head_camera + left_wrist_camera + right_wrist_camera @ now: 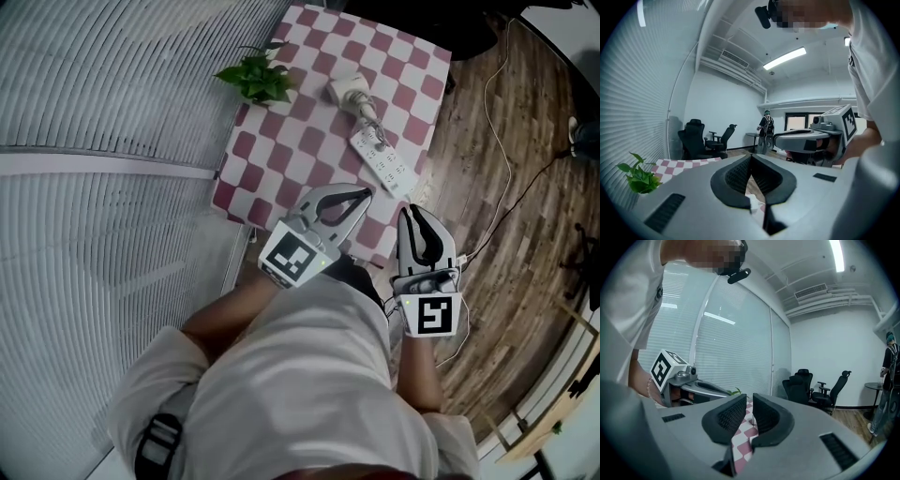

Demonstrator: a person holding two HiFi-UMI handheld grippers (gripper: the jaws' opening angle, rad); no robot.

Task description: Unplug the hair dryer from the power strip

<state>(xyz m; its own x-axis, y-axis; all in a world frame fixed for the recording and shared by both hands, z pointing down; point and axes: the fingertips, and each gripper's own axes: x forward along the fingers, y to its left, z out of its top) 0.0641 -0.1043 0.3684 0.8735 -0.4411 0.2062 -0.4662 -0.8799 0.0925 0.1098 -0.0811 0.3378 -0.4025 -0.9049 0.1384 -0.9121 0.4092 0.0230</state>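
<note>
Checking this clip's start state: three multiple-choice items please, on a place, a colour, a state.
1. The plant stands: A on the floor; B at the checked cloth's left edge; C on a chair.
2. The cloth's checks: A blue and white; B red and white; C green and black.
3. The left hand-held gripper and right hand-held gripper: A wide open; B gripping a cord; C shut, empty.
B, leaves overhang that edge; B, red squares show; C, jaws closed, nothing held.

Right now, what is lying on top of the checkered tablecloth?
A green plant, a white hair dryer and a power strip. The left gripper covers part of the tablecloth's near edge.
</note>
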